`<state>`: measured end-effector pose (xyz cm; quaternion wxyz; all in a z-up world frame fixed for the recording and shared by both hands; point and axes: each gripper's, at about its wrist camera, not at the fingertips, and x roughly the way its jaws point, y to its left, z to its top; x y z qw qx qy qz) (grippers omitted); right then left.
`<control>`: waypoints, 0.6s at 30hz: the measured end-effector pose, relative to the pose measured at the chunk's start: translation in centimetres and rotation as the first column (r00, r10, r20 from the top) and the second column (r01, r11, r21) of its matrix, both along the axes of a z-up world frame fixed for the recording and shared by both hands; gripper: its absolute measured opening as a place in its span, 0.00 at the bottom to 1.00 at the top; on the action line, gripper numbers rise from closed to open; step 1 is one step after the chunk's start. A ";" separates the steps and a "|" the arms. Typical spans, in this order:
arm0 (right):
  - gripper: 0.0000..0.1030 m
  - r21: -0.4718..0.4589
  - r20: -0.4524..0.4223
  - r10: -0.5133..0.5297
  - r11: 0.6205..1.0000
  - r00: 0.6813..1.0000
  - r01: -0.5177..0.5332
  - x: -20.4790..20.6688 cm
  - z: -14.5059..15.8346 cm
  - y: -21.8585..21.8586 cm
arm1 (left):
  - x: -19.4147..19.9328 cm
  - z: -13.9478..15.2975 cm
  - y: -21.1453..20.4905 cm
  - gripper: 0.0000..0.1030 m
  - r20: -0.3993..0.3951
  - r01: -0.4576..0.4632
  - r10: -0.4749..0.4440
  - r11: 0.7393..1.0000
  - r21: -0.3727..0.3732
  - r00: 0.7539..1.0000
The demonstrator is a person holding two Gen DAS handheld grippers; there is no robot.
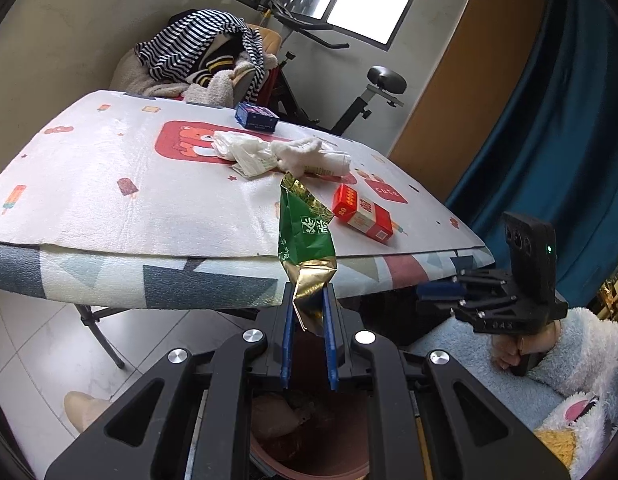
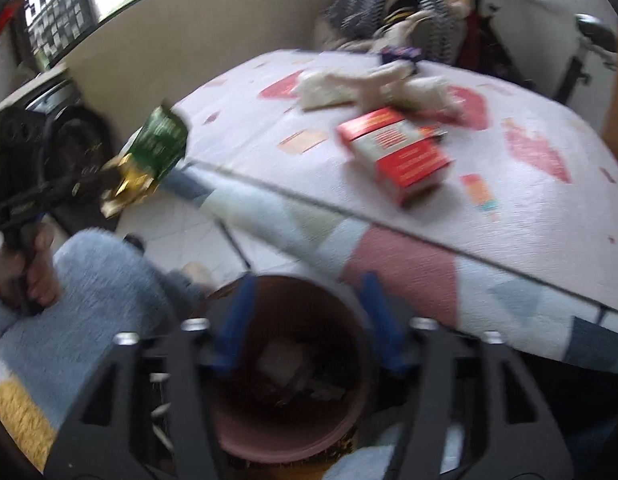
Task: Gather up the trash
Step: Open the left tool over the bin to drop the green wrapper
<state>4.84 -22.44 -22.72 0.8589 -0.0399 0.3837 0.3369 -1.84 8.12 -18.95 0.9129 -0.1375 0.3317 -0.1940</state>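
Note:
My left gripper [image 1: 307,312] is shut on a green and gold foil snack bag [image 1: 305,236], which sticks up in front of the table edge; the same bag [image 2: 157,148] shows at the left of the blurred right wrist view. Below both grippers stands a pink bin [image 2: 289,432] with trash inside, its rim [image 1: 309,470] also low in the left wrist view. My right gripper [image 2: 309,328] is open above the bin with nothing between its blue fingers. On the table lie a red and white box [image 1: 363,214], crumpled white wrappers [image 1: 277,154] and a blue box [image 1: 256,117].
The folding table [image 1: 109,208] carries a patterned mat that hangs over its front edge. Behind it are a chair piled with striped clothes [image 1: 201,52] and an exercise bike [image 1: 361,92]. A blue curtain [image 1: 549,120] hangs at the right. A person's fluffy blue sleeve [image 2: 93,280] lies beside the bin.

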 end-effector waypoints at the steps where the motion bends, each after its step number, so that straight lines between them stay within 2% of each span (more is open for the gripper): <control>1: 0.68 0.013 0.006 -0.018 1.000 1.000 0.018 0.0 0.1 -0.4 | 0.0 -0.1 -0.1 0.13 -0.005 0.016 -0.016 1.000 -0.010 1.000; 3: 0.69 0.036 0.002 -0.058 0.998 0.998 0.058 0.1 0.2 -1.0 | 0.2 -0.2 -0.2 0.13 -0.016 0.039 -0.040 0.999 -0.016 0.999; 5: 0.74 0.053 -0.002 -0.069 0.996 0.998 0.069 0.1 0.2 -1.4 | 0.2 -0.3 -0.8 0.13 -0.024 0.060 -0.060 0.998 -0.006 0.998; 7: 0.84 0.064 -0.003 -0.074 0.995 0.997 0.074 0.0 0.3 -1.5 | 0.3 -0.4 -1.7 0.13 -0.033 0.098 -0.097 0.995 0.019 0.995; 9: 0.89 0.066 -0.005 -0.076 0.995 0.997 0.076 0.2 0.3 -1.8 | 0.4 -0.6 -2.8 0.13 -0.046 0.141 -0.139 0.989 0.043 0.989; 14: 0.91 0.078 -0.020 -0.084 0.993 0.996 0.085 0.6 0.7 -2.7 | 1.0 -1.6 -5.2 0.13 -0.097 0.237 -0.228 0.968 0.088 0.969; 18: 0.92 0.088 -0.027 -0.094 0.992 0.995 0.096 1.3 0.8 -2.9 | 1.6 -2.5 -6.2 0.13 -0.140 0.275 -0.260 0.956 0.103 0.955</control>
